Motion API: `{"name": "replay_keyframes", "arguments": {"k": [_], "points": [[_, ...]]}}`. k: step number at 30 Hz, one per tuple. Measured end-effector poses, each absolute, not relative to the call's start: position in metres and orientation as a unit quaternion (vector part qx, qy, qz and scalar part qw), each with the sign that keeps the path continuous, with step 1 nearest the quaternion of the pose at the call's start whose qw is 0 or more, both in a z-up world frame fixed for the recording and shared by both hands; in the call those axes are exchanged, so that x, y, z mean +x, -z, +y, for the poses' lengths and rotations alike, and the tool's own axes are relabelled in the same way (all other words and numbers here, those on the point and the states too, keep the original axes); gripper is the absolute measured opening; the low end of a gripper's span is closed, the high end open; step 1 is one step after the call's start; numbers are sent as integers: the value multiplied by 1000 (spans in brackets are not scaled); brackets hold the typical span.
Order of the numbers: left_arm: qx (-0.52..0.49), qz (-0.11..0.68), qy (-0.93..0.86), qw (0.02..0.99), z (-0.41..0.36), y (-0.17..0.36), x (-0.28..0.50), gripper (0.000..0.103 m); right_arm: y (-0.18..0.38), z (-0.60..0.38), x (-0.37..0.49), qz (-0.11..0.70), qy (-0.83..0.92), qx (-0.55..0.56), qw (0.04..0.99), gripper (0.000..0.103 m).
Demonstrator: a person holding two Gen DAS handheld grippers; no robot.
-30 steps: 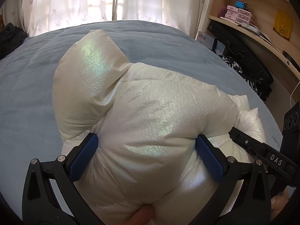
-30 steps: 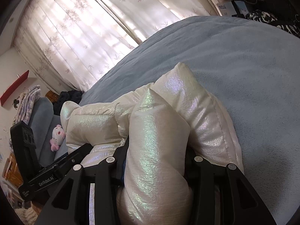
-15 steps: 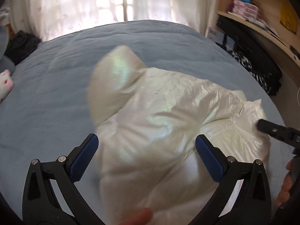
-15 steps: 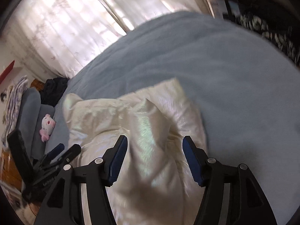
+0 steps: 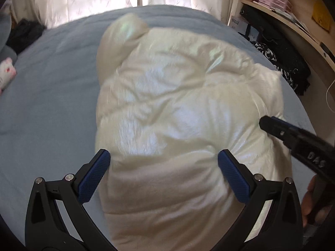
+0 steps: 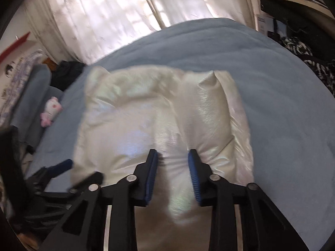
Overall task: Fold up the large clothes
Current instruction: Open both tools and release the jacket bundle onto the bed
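My left gripper [image 5: 163,167] is spread wide, its blue pads [image 5: 93,177] standing either side of the near end of the puffy cream jacket [image 5: 180,113] without pinching it; the padded fabric bulges up between them and I cannot tell whether the pads touch it. The jacket lies in a bundled heap on the blue bedspread [image 5: 46,96], filling the middle of my left view, with a rounded lobe, perhaps the hood [image 5: 123,33], sticking out at about 11 o'clock. My right gripper [image 5: 293,136] comes into that view from 4 o'clock, its tip at the jacket's right edge.

From my right wrist, my right gripper [image 6: 173,167] is partly closed, the pads [image 6: 151,175] narrowed around a ridge of the jacket [image 6: 146,121] that runs between them; the fabric looks lightly squeezed, though blur keeps me from judging how firmly. A folded sleeve-like roll [image 6: 211,108] lies at 1 o'clock from the pads. My left gripper [image 6: 69,167] shows at 9 o'clock, blurred. A small pink-and-white plush toy [image 6: 51,110] sits at 10 o'clock by the bed's edge, and sunlit curtains [image 6: 117,16] hang at 12 o'clock.
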State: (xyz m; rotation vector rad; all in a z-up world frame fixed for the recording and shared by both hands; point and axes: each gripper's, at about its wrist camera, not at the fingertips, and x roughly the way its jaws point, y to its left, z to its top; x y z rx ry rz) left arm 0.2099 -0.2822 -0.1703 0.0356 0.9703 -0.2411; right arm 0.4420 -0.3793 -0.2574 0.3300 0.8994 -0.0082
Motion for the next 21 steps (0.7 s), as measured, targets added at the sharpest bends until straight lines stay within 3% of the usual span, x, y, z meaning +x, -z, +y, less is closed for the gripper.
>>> {"name": "replay_keyframes", "arguments": {"k": [9,14,18,21], "points": [[25,447,128,885,-279,174,204,103,263,-390,432,439,8,165,883,29],[-7,494,132,859,-260,174,221,103,238,-399,418,453,-1,171,875,37],[-38,522,151,838,-242,163,225,103,206,-406,405,448,-1,158,880,88],[-72,533,180,823,-226,147,226,103,183,-413,397,444,-14,162,881,93]]}}
